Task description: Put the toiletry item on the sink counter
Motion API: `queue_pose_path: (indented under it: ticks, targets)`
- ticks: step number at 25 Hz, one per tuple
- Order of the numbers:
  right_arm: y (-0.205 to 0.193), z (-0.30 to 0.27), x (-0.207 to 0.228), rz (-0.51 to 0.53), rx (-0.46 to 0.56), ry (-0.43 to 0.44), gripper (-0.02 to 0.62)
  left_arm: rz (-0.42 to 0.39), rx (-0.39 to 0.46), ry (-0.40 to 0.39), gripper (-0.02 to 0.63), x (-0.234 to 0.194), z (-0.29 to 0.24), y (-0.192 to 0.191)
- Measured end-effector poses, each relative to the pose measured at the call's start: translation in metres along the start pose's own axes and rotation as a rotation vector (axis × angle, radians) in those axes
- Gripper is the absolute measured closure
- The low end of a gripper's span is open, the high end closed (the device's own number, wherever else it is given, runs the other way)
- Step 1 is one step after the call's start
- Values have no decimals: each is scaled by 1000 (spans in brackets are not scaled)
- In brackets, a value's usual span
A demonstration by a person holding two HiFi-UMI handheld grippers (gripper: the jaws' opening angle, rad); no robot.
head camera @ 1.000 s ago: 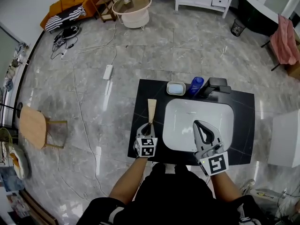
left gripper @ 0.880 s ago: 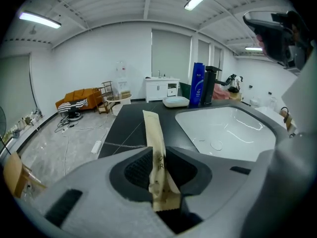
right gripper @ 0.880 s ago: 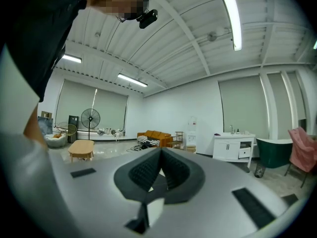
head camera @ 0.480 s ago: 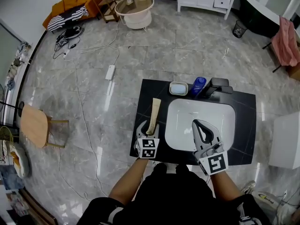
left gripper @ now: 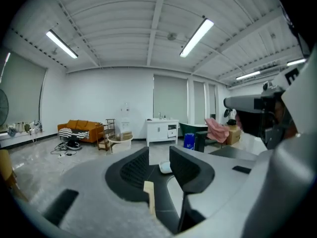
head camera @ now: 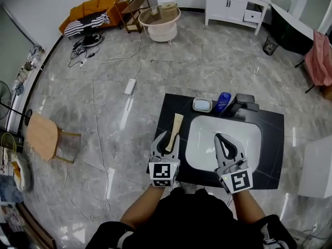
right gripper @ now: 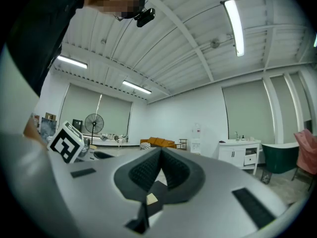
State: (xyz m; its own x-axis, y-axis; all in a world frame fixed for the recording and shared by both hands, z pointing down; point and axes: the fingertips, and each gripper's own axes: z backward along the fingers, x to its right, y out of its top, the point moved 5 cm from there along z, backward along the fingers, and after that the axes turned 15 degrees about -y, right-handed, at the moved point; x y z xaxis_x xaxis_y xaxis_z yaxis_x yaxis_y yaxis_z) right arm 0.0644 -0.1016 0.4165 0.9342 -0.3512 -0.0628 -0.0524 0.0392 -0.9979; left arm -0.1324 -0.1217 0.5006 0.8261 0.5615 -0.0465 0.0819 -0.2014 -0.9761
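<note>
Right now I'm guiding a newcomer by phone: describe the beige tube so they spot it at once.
Find the black sink counter with its white basin. On the strip left of the basin lies a flat beige tube, pointing away from the person. Unlike the soap dish and blue bottle at the back edge, it is long, tan and lying flat.

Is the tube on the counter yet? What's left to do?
Nearly done. The tan tube lies flat on the black counter, beside the sink. In hand: nothing gripped; the left gripper is closing its jaws with the tube's near end between them, not squeezing. Left: draw that gripper away.
</note>
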Motion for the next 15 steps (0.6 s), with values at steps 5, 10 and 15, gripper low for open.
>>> queue_pose_path:
  ticks: [5, 10, 15]
  targets:
    - [9, 3, 9, -29, 22, -17, 589, -73, 89, 20, 525, 15, 21, 43]
    - [11, 6, 10, 9, 27, -4, 589, -115, 97, 23, 594, 25, 28, 57]
    - [13, 9, 6, 51, 19, 2, 592, -116, 101, 17, 594, 32, 34, 56]
